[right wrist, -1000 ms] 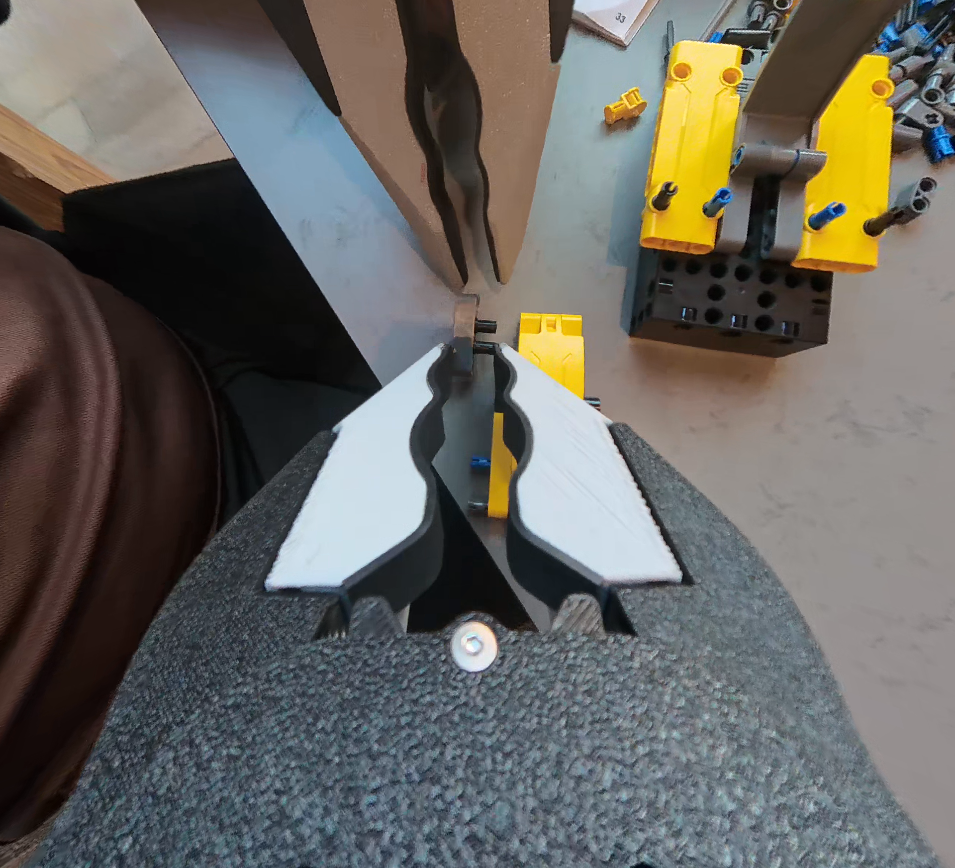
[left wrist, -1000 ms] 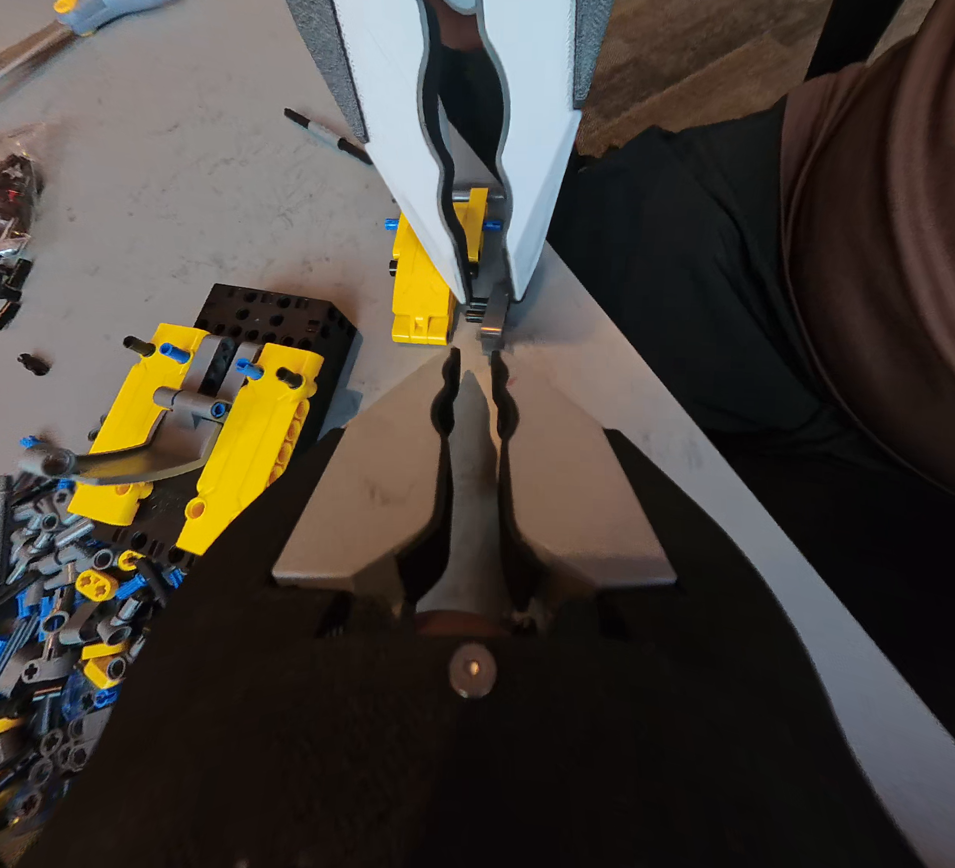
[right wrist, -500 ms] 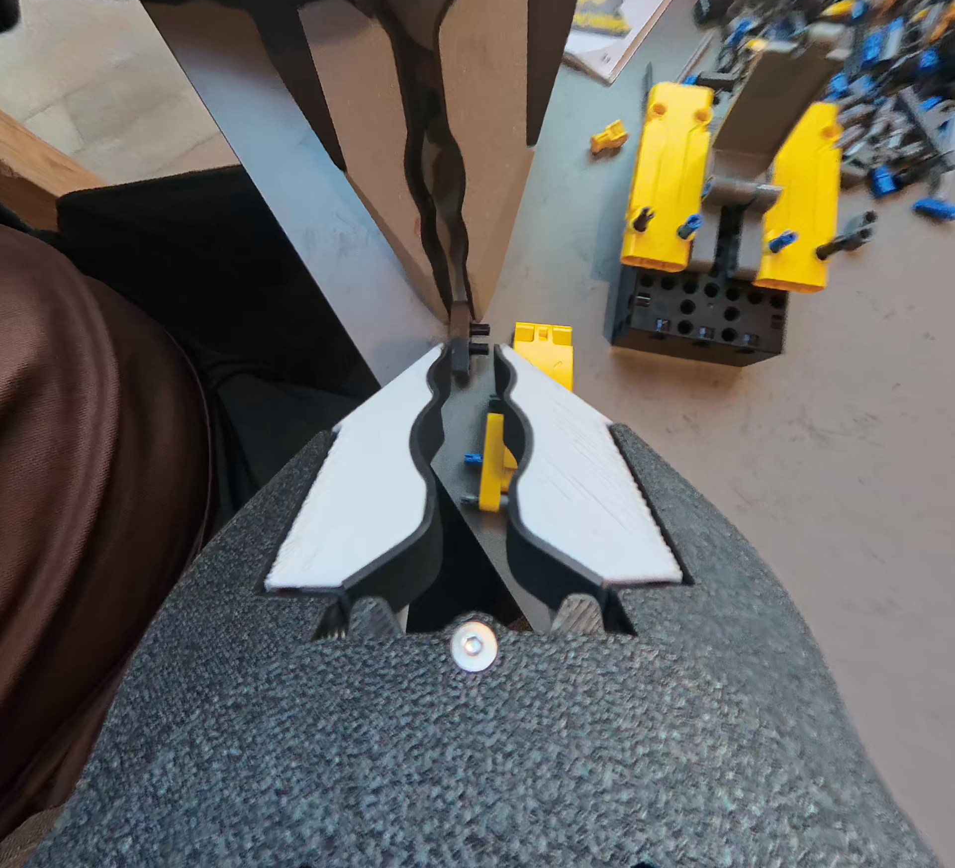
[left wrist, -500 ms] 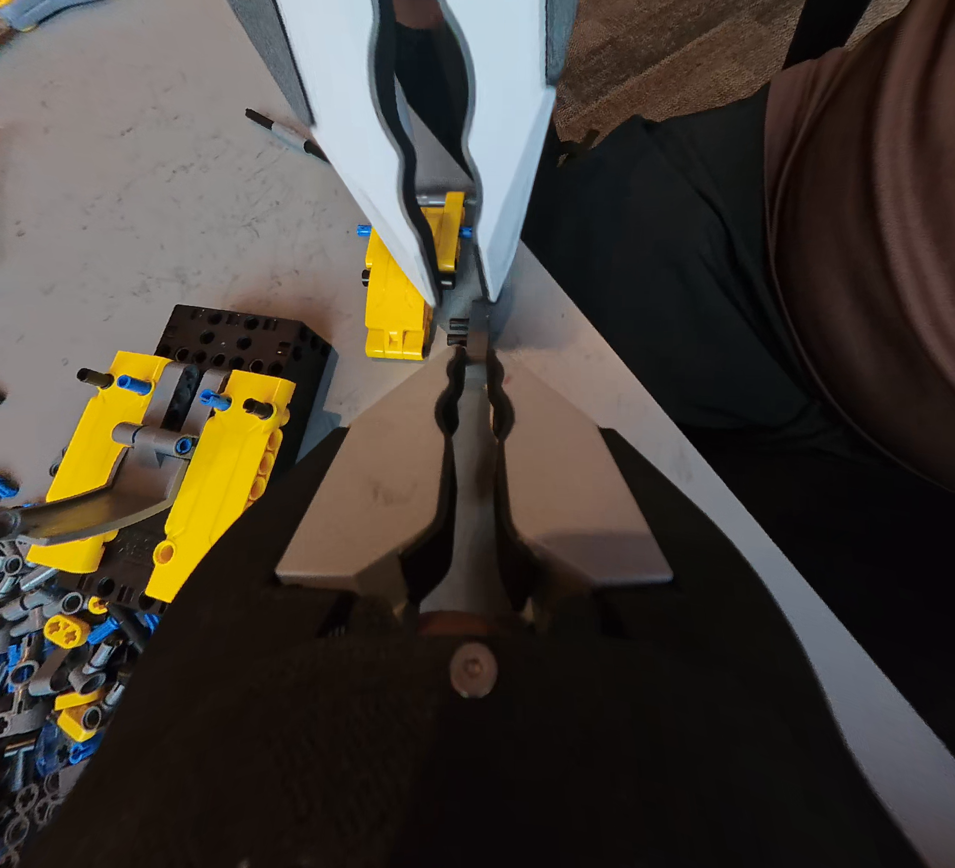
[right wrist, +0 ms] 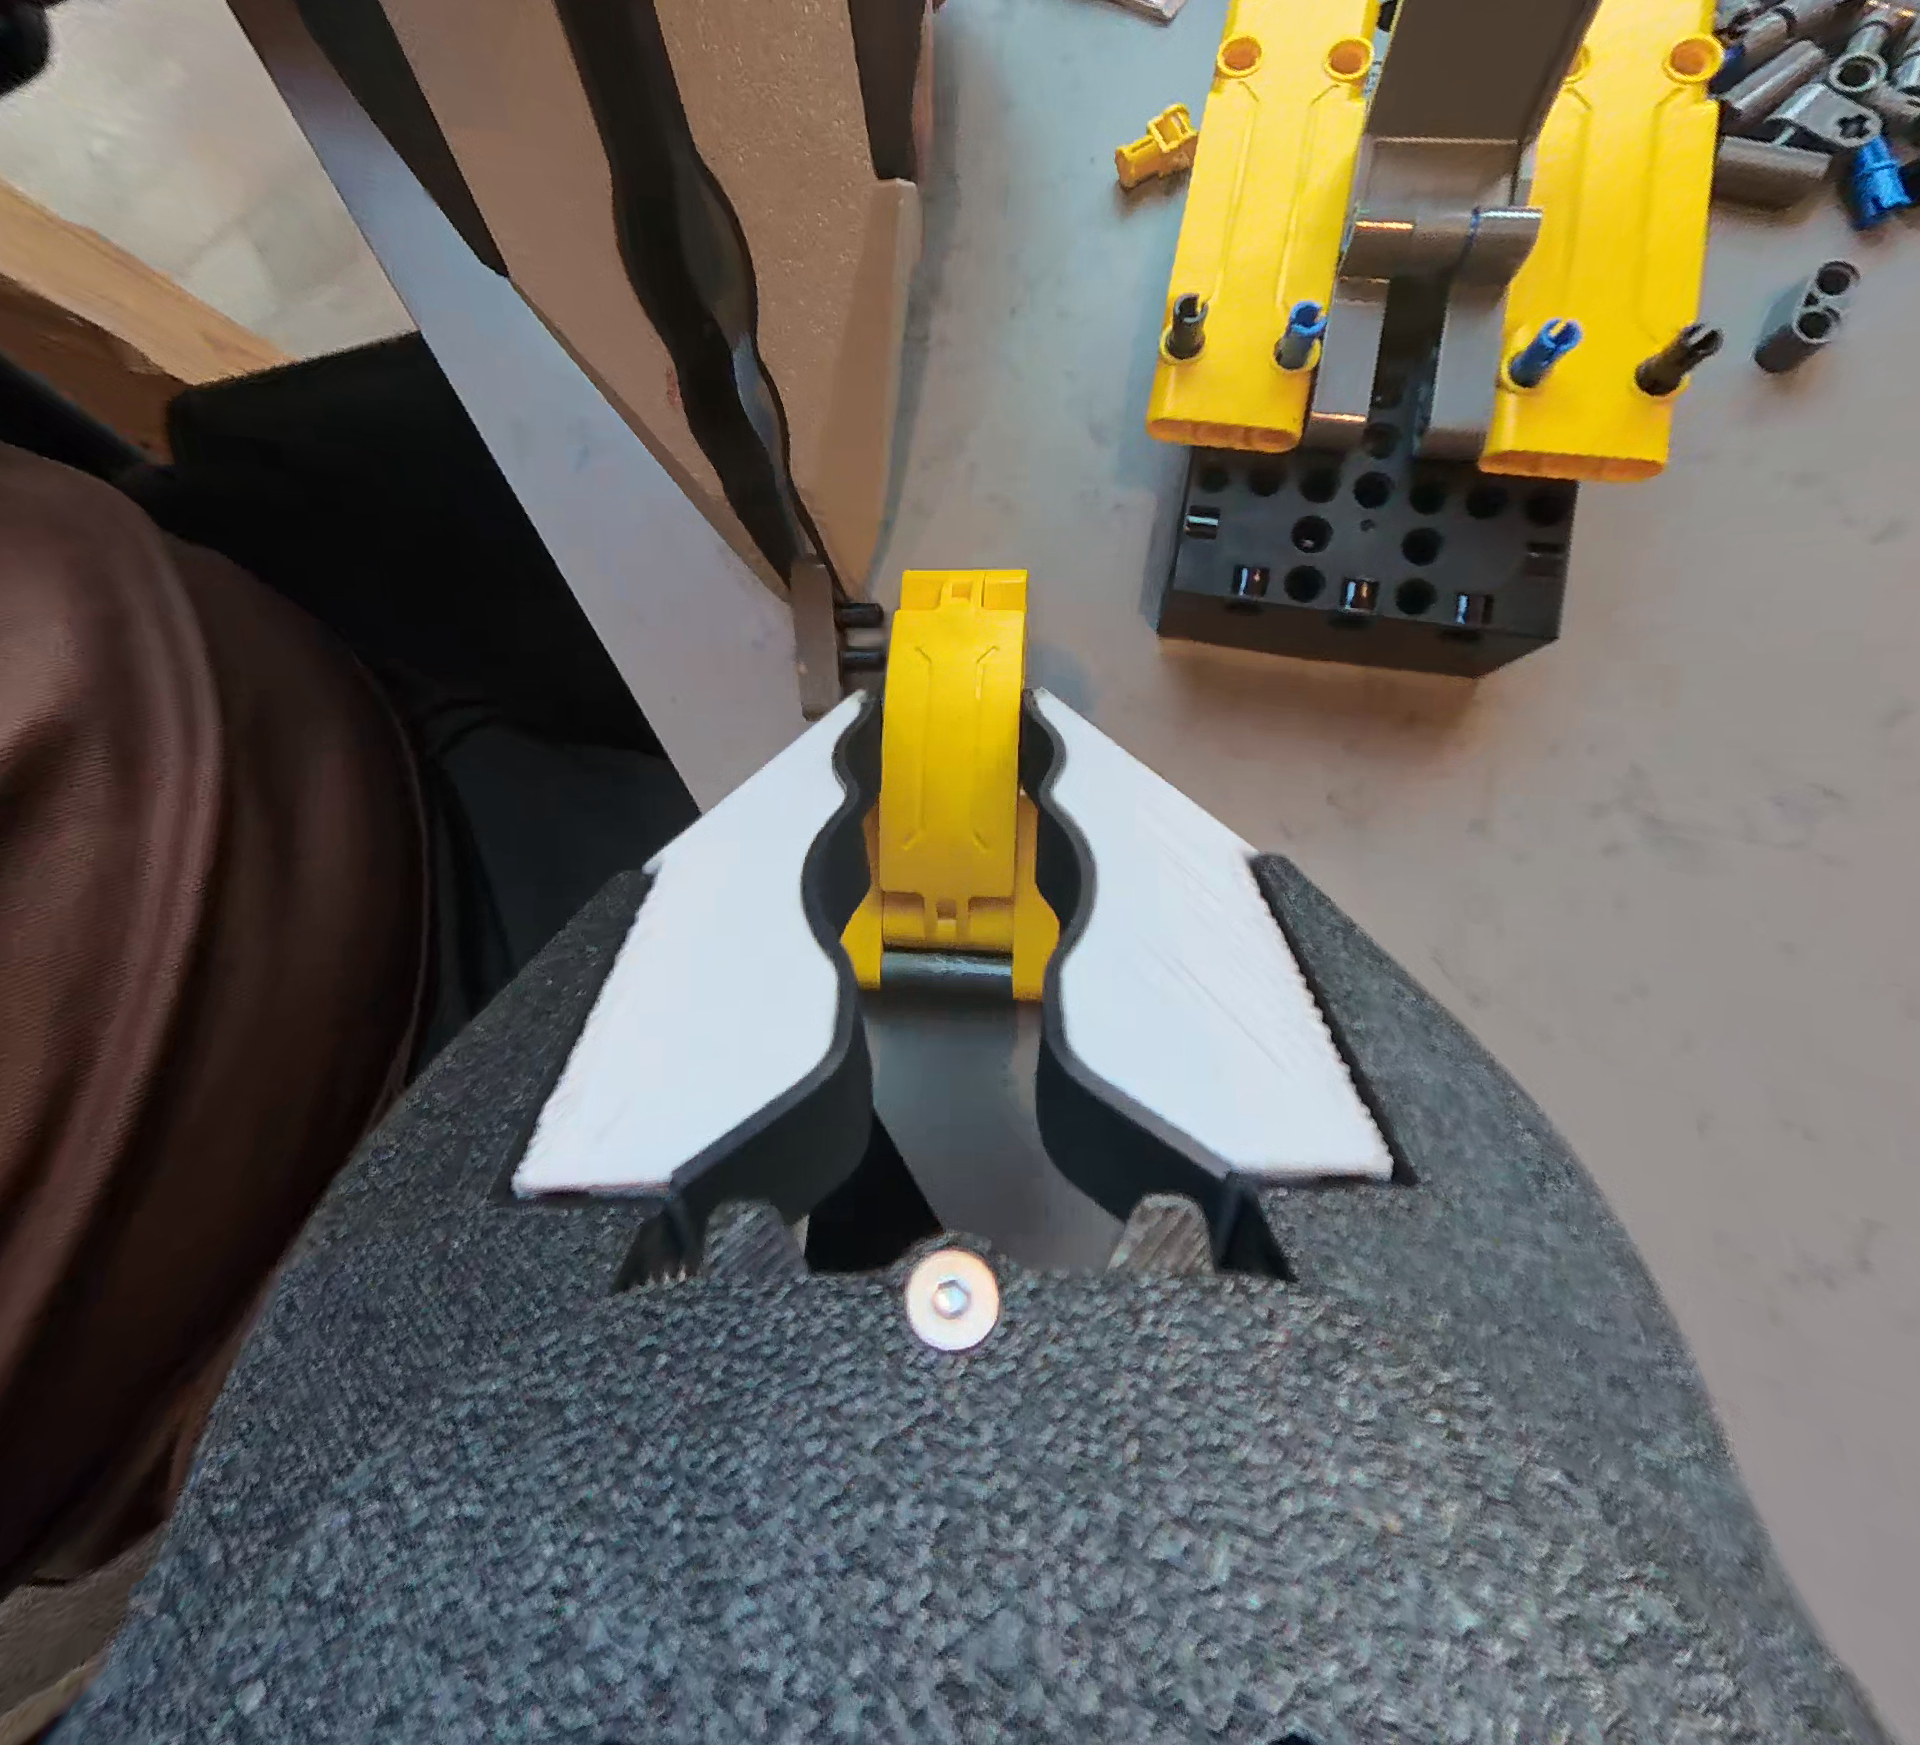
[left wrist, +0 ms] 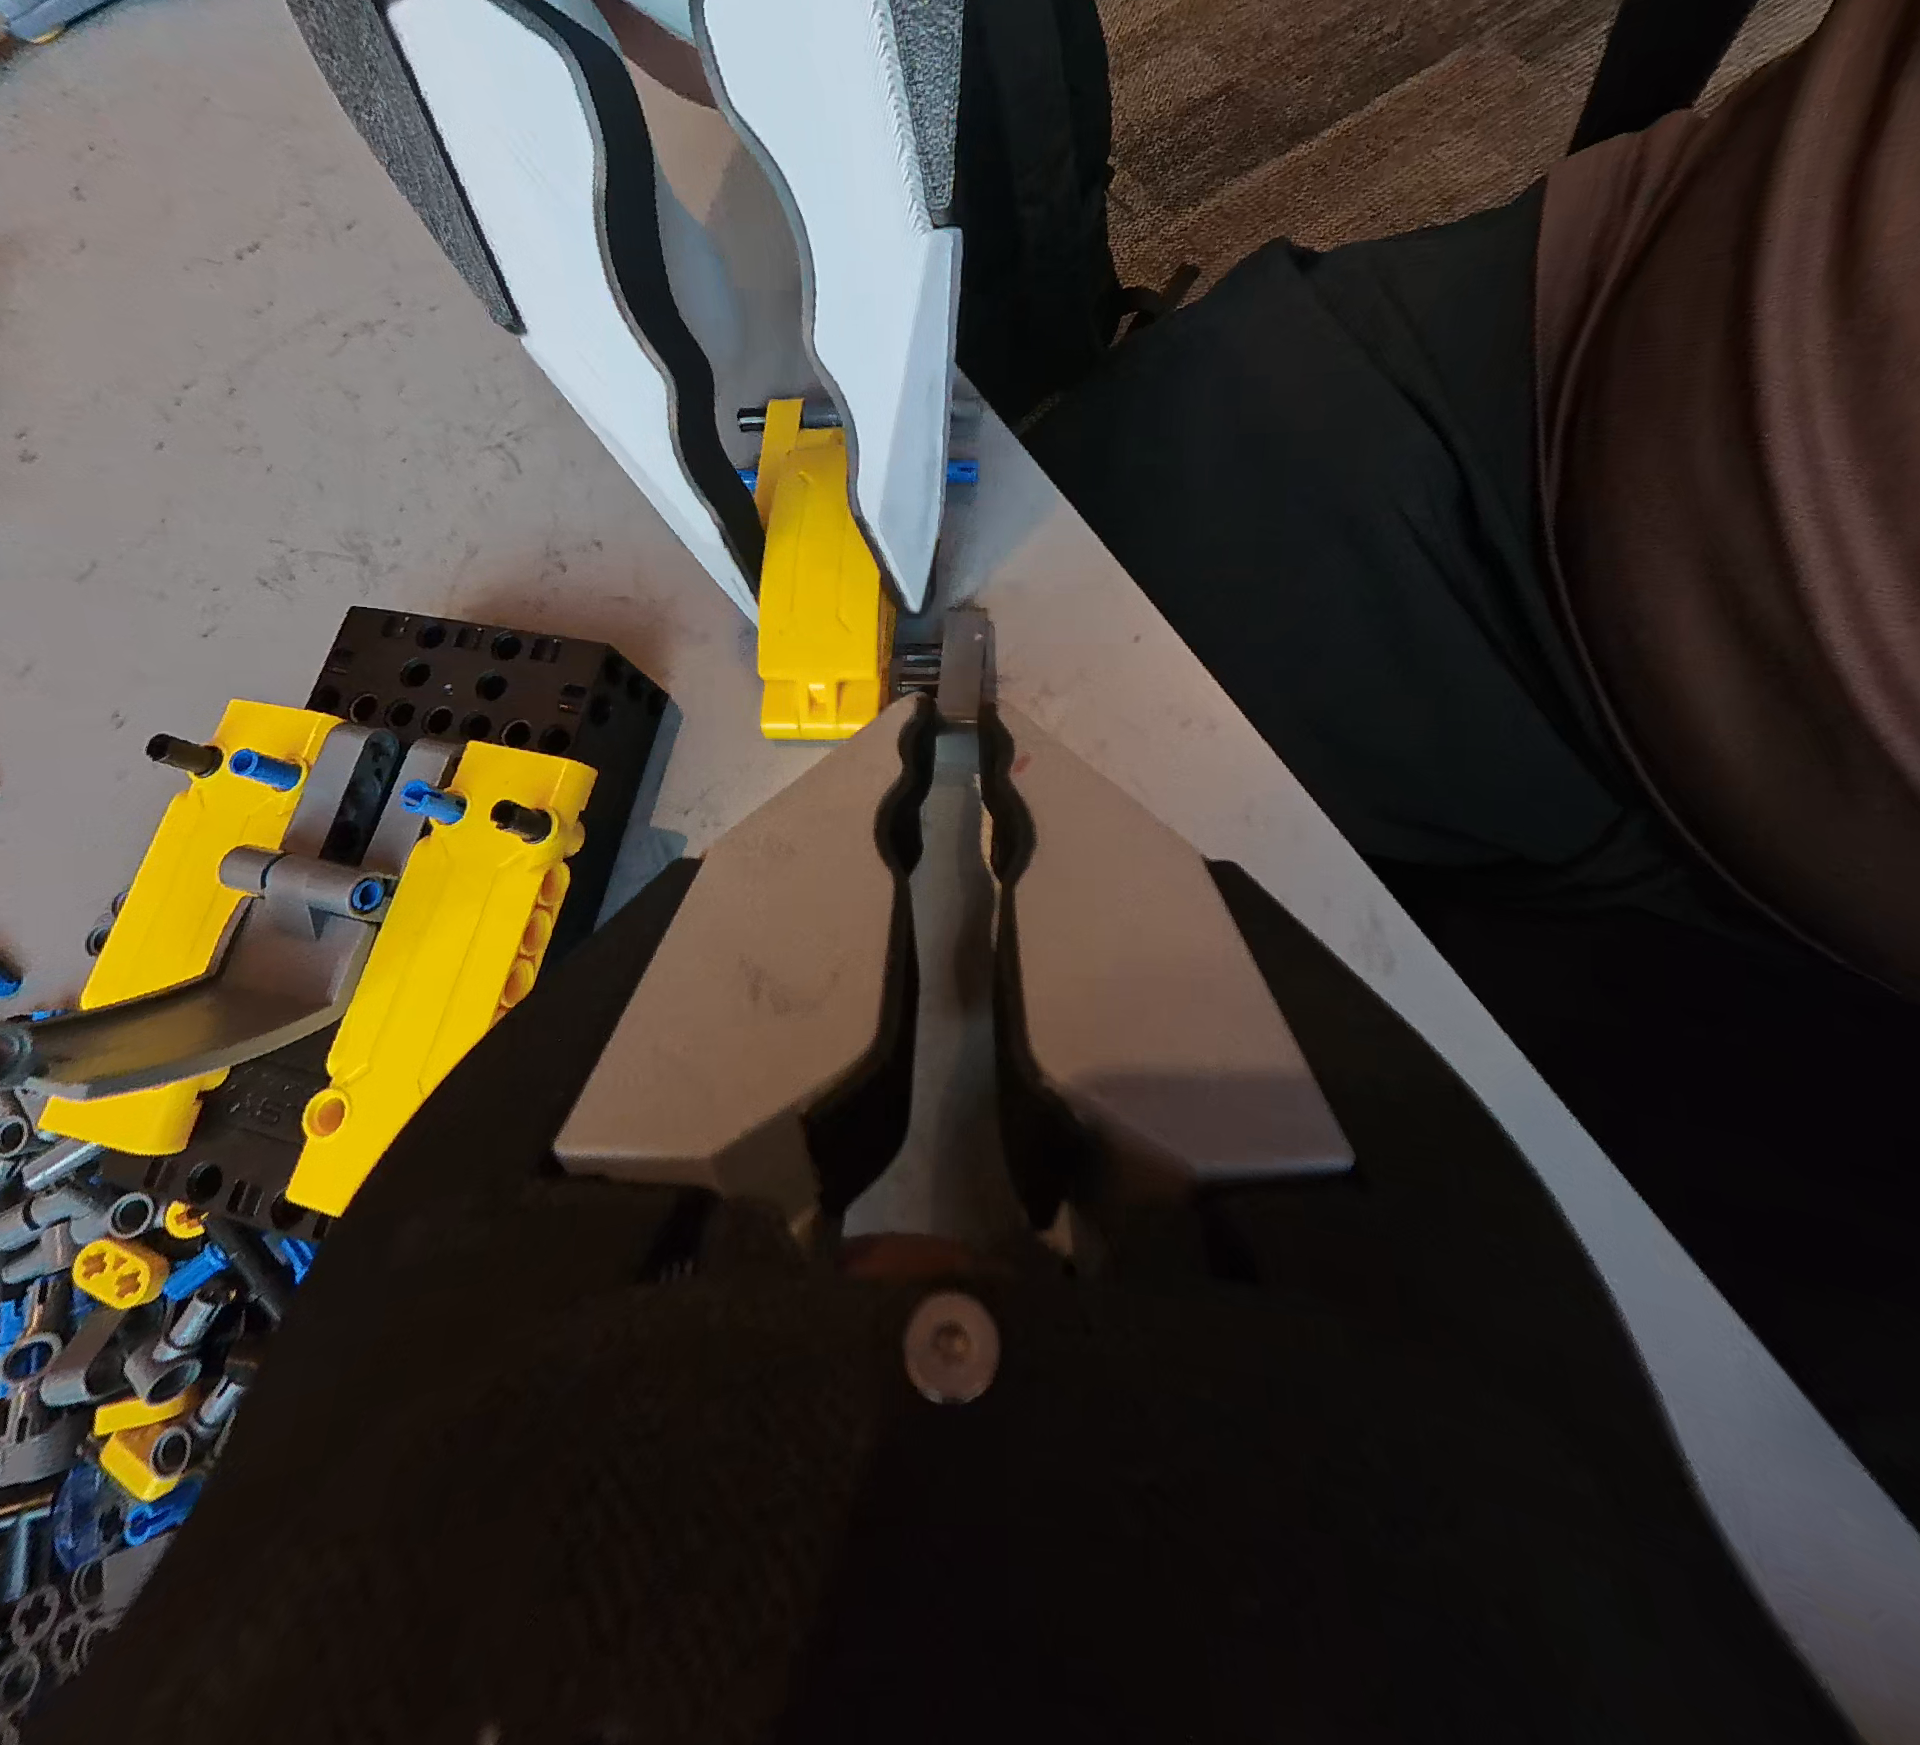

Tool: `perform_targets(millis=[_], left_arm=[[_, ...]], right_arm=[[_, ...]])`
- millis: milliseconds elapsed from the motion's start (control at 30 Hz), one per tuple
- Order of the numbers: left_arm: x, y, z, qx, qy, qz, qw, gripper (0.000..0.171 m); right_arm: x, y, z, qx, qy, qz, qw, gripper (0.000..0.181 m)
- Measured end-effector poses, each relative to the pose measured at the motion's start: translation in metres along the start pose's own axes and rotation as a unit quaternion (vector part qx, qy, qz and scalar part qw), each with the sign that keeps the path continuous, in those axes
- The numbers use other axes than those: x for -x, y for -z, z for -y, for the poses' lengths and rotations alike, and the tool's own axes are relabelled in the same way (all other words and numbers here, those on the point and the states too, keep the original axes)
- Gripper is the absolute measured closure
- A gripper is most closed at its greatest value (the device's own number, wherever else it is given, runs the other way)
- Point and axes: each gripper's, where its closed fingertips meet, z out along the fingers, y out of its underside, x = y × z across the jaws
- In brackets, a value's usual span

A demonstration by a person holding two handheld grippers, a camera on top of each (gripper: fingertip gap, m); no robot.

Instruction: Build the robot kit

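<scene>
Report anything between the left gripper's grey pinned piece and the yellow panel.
Nothing visible does. The black pins on the grey piece nearly touch the yellow panel, just past the right gripper clamping it.

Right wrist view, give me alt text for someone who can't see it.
The right gripper, white jaws closed on a yellow panel piece above a grey table, meets the tan left gripper holding a small grey beam. Beyond sits a yellow, grey and black brick assembly.
</scene>
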Motion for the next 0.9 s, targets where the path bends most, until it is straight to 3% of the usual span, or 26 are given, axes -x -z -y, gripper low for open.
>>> perform_targets(millis=[233, 467, 700, 900], left_arm=[[-0.0001, 0.0001, 0.0, 0.001, -0.014, 0.014, 1.0, 0.166], [-0.0002, 0.0009, -0.0011, 0.003, 0.007, 0.015, 1.0, 0.166], [-0.0007, 0.0018, -0.0023, 0.006, 0.014, 0.034, 0.999, 0.166], [-0.0013, 0.002, -0.0031, 0.006, 0.039, 0.023, 0.999, 0.166]], right_arm=[[0.0048, 0.0014, 0.0052, -0.058, -0.068, 0.066, 0.994, 0.156], [0.0054, 0.0004, 0.0077, -0.095, -0.061, 0.068, 0.991, 0.156], [0.0063, -0.0016, 0.0036, -0.083, -0.003, 0.019, 0.996, 0.155], [0.0042, -0.0001, 0.0077, -0.109, -0.046, 0.024, 0.993, 0.156]])
